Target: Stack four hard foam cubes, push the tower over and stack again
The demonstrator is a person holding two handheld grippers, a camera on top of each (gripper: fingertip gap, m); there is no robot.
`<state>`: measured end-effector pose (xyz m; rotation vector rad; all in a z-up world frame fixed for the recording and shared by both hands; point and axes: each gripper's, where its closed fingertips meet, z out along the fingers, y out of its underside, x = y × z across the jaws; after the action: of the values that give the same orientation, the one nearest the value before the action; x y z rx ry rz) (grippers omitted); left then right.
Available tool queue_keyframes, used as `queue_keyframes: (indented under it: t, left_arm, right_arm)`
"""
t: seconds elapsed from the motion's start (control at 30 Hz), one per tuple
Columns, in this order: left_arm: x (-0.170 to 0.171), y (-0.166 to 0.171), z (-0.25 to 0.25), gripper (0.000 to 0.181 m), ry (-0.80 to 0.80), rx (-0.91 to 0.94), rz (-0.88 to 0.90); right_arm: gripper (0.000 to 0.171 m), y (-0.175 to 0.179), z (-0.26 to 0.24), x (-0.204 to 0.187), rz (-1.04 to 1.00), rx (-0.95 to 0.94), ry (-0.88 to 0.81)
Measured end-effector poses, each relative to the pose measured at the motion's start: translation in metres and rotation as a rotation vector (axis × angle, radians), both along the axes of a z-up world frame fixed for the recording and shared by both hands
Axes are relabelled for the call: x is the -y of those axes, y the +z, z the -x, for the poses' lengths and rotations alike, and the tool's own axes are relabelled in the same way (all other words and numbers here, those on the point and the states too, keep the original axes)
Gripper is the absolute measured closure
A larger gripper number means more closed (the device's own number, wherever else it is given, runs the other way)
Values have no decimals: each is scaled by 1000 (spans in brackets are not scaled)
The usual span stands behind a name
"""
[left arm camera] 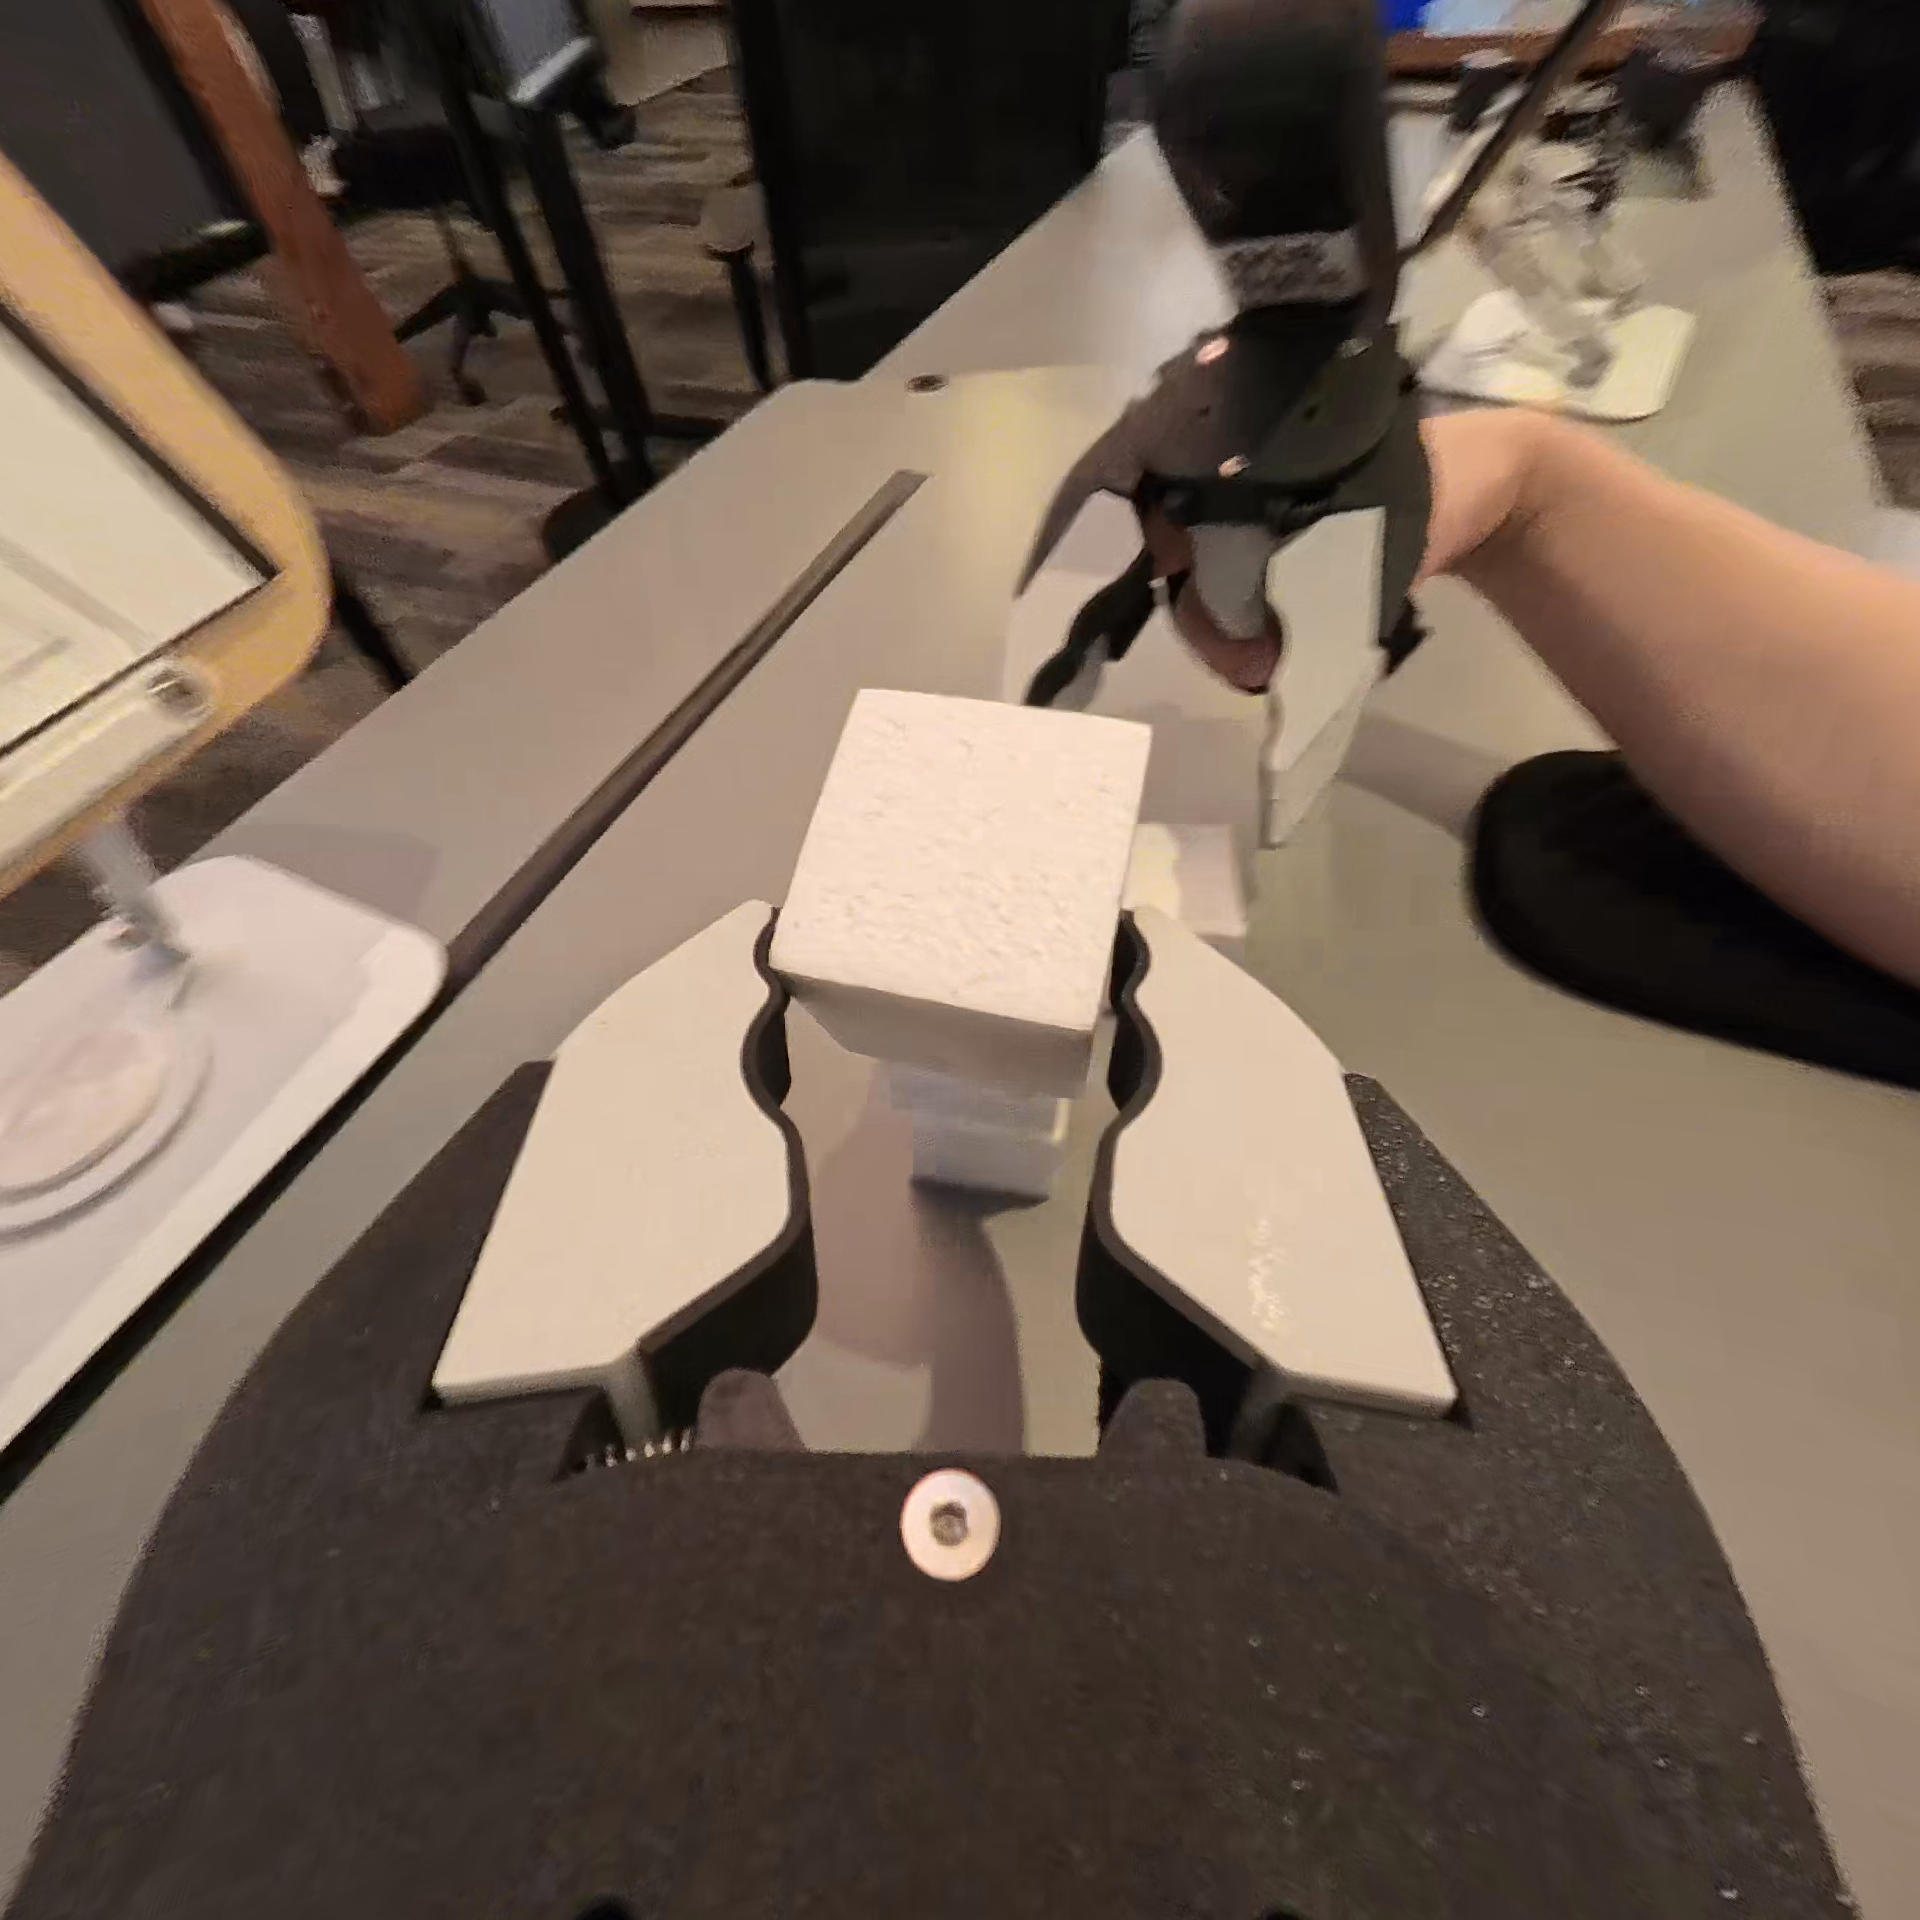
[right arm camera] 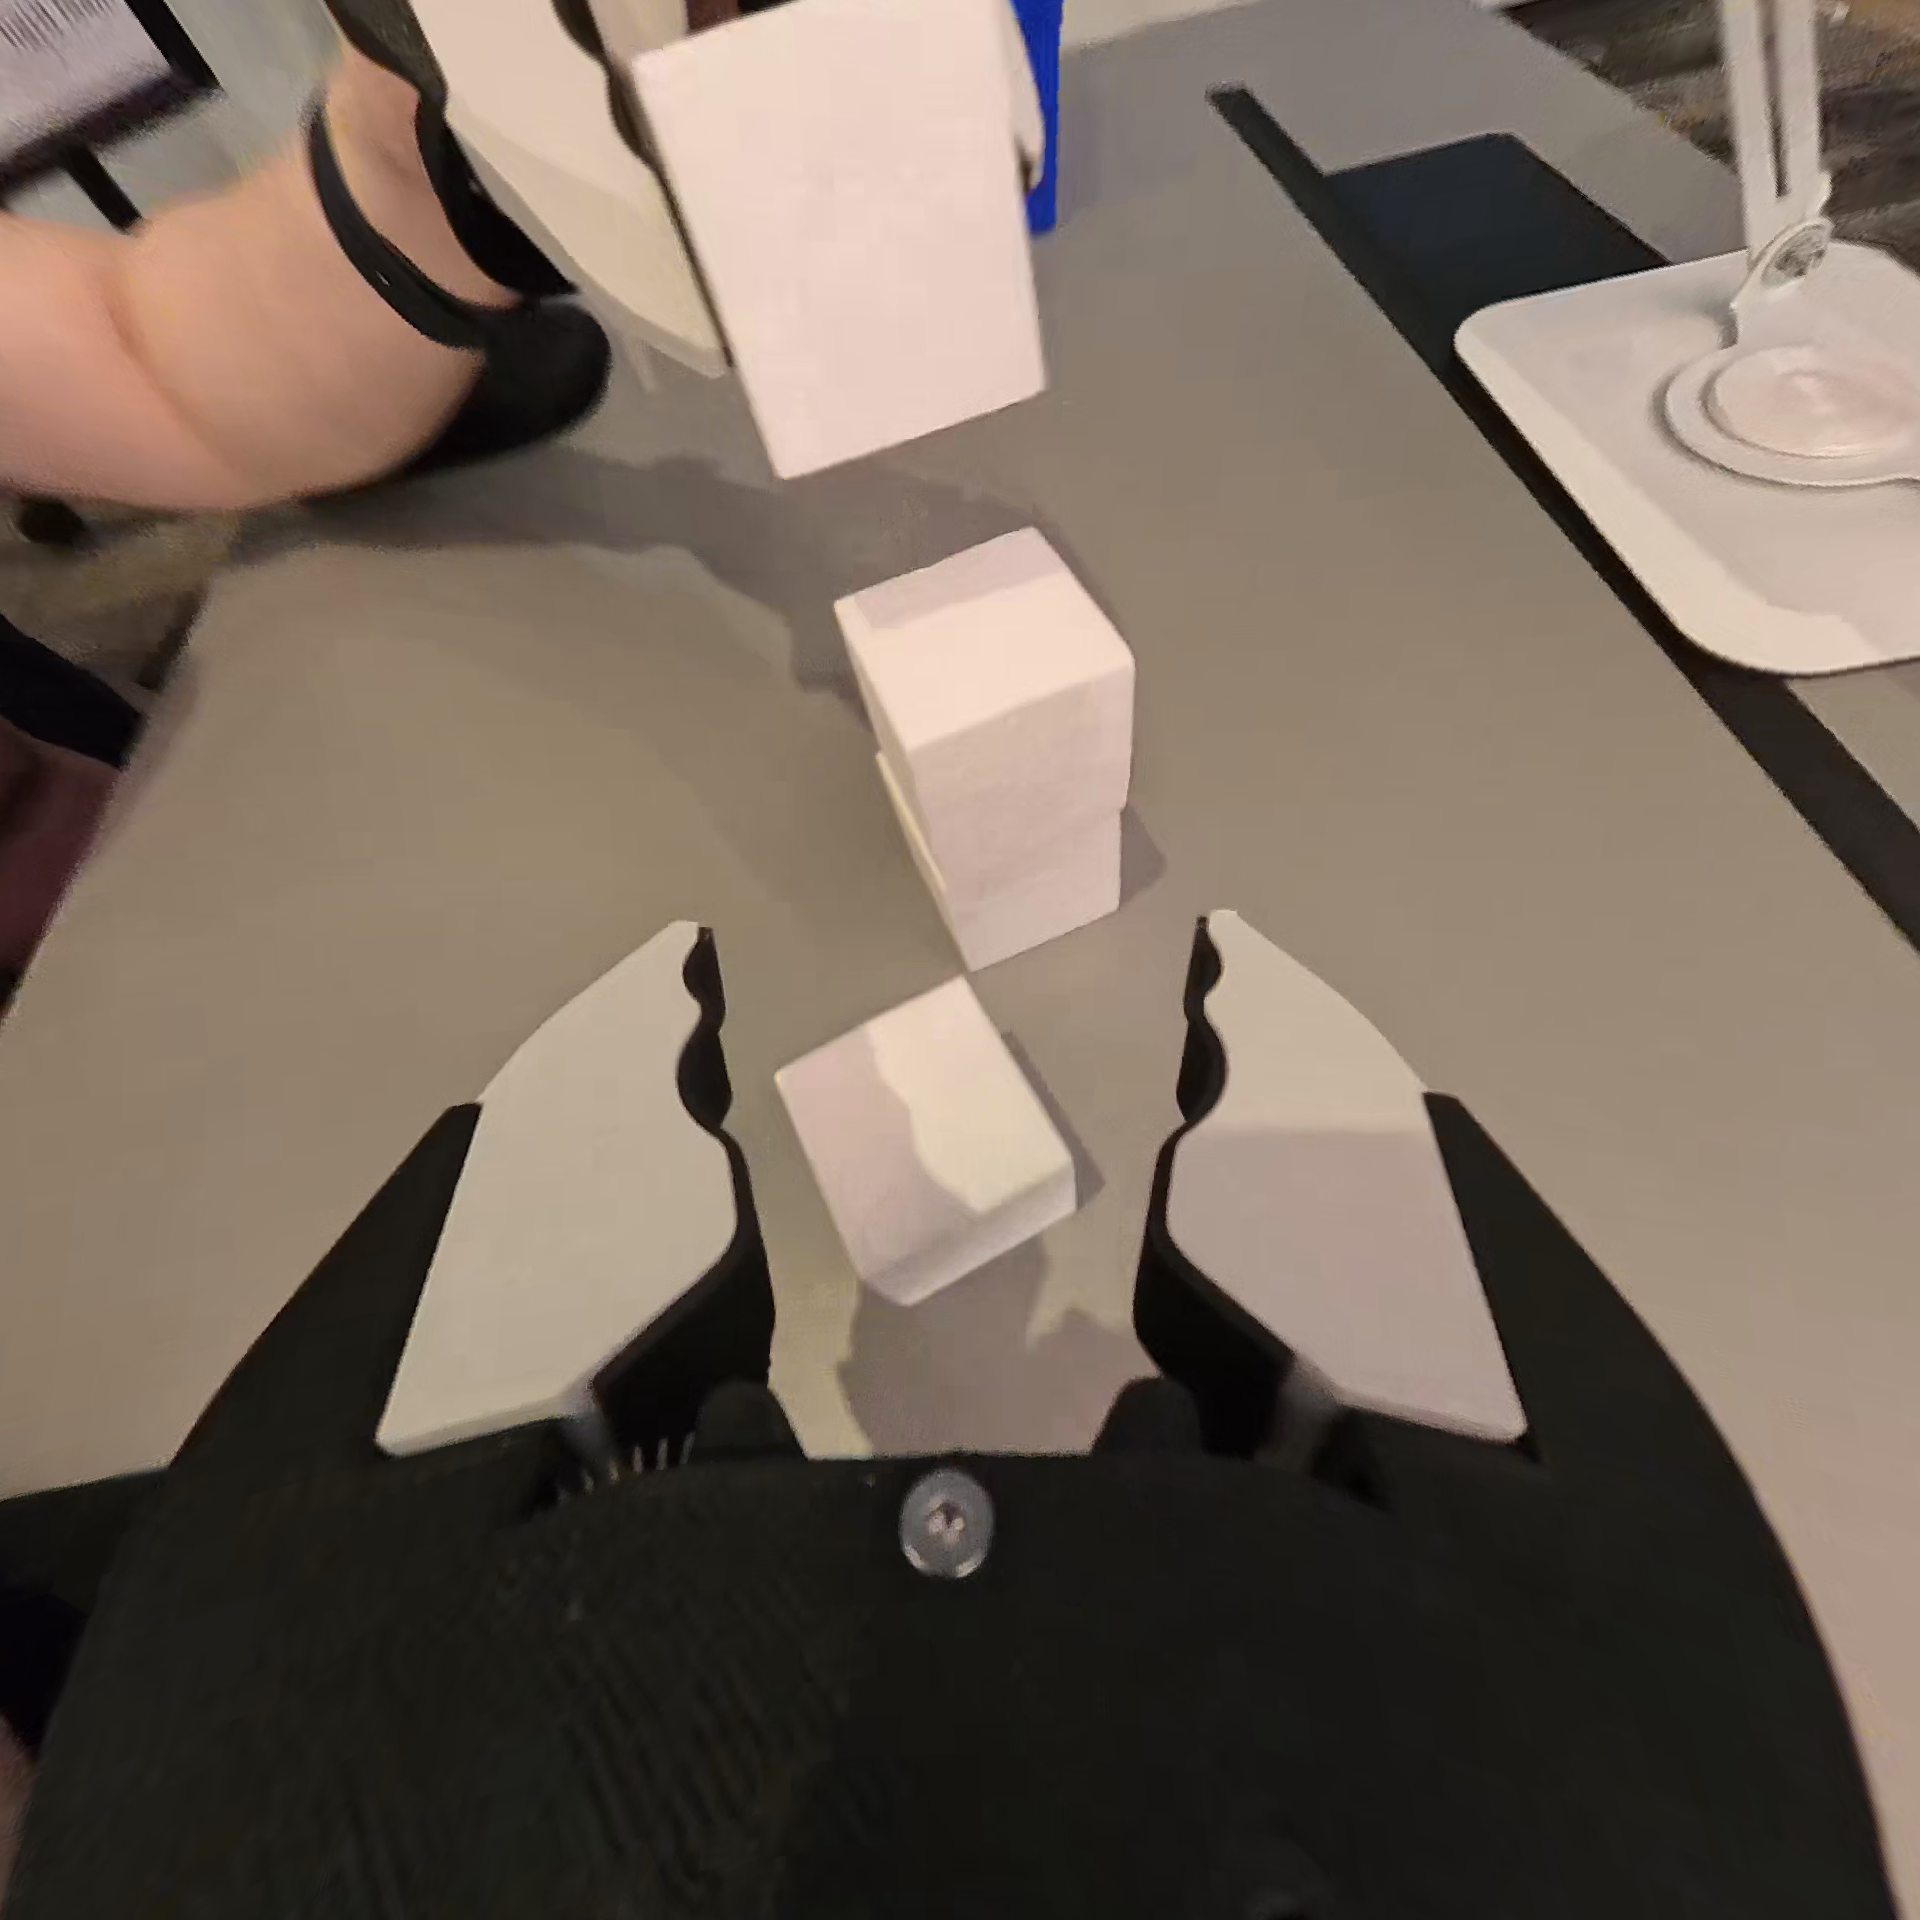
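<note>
My left gripper (left arm camera: 951, 925) is shut on a white foam cube (left arm camera: 956, 873) and holds it in the air above a stack of two white cubes (left arm camera: 987, 1132). In the right wrist view the held cube (right arm camera: 842, 239) hangs over and a little behind the two-cube stack (right arm camera: 987, 748), clear of its top. My right gripper (right arm camera: 951, 935) is open and empty. A loose fourth cube (right arm camera: 925, 1132) lies on the grey table (right arm camera: 416, 831) between its fingers, just in front of the stack. The right gripper (left arm camera: 1164, 758) also shows in the left wrist view, behind the held cube.
A white stand base (left arm camera: 208, 1039) with a wood-framed screen stands to one side of the stack; it also shows in the right wrist view (right arm camera: 1714, 416). A black slot (left arm camera: 675, 707) runs along the table. A black pad (left arm camera: 1662, 935) lies under the person's forearm. A blue object (right arm camera: 1044, 125) is behind. Spacing between my two grippers at the tips: around 11 cm.
</note>
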<state>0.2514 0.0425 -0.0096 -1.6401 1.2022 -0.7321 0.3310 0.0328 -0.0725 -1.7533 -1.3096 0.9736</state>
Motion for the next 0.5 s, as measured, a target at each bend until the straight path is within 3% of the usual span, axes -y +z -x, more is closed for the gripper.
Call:
queue_keyframes:
  t: [0.2, 0.4, 0.5]
  left_arm:
    - [-10, -21, -21, 122, -36, -140, 28]
    - [-13, -36, -25, 120, -40, -143, 44]
    - [-18, -39, -24, 81, 4, -163, 33]
  right_arm:
    - [83, -18, -25, 1, 40, -2, -37]
    - [86, -39, -22, 8, 99, 40, 11]
    - [95, -54, -19, 11, 132, 93, 40]
